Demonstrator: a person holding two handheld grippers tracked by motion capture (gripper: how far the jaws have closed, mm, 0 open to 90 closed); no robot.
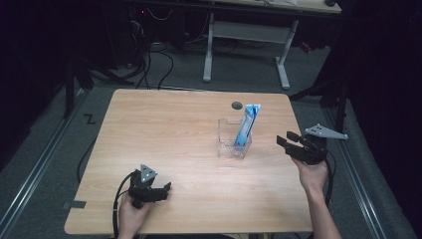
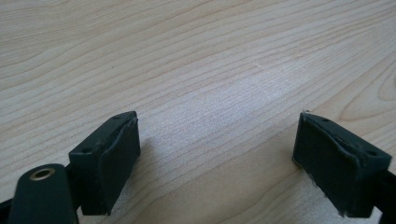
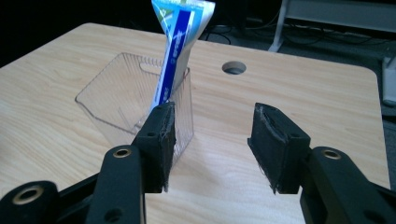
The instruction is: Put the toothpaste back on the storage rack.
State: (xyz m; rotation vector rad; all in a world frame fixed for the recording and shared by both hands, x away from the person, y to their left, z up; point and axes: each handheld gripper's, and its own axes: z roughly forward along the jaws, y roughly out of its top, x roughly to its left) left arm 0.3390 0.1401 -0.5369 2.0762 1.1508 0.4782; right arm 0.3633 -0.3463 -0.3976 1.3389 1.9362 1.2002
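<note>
Both my grippers are open and hold nothing. Biggest is the wooden table (image 1: 164, 129), with a small round hole (image 1: 237, 105) near its far edge. Next comes the clear plastic box (image 1: 234, 139), which stands on the table toward my right side. A blue and white tube (image 1: 246, 127) stands in it, tilted, with its flat end sticking up over the rim; it seems to lean on the box wall, though the clear plastic makes that hard to see. My right gripper (image 3: 210, 140) hangs just beside the box, jaws about half open. My left gripper (image 2: 215, 154) sits low over bare wood, well apart from the box, jaws wide.
</note>
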